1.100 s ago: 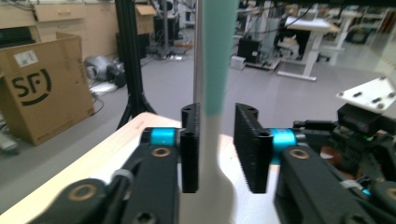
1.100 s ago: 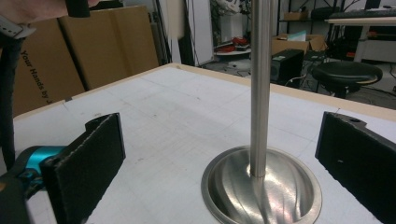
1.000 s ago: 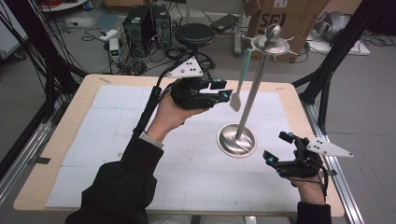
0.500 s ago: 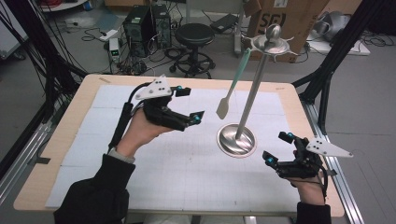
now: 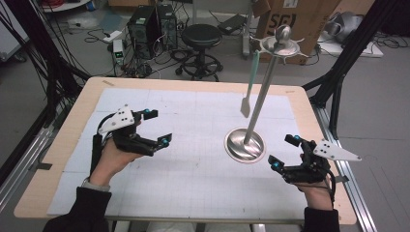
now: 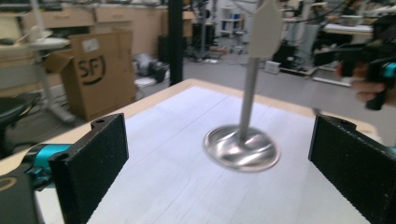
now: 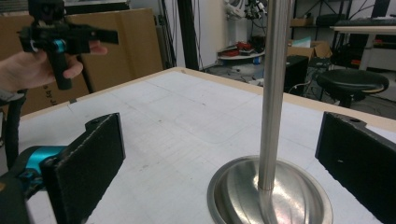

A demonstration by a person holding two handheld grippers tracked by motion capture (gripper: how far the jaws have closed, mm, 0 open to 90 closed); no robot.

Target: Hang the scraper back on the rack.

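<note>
Near the worktop's [image 5: 58,159] front, both hand-held grippers, left [image 5: 157,128] and right [image 5: 281,153], stand spread and empty, the left's jaws just opened; beyond, the spatula [image 5: 250,83] hangs from the stand [image 5: 245,145], likely light, stiff, best pinched mid-handle.

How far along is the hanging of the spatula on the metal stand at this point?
Done: the pale green spatula hangs from the top disc of the metal stand, its blade clear of the table. In hand: nothing. The left gripper, whose jaws have just been opening, is empty and stands apart from the stand; the right gripper waits open beside the base. Left: nothing visible on the mat remains to hang.
</note>
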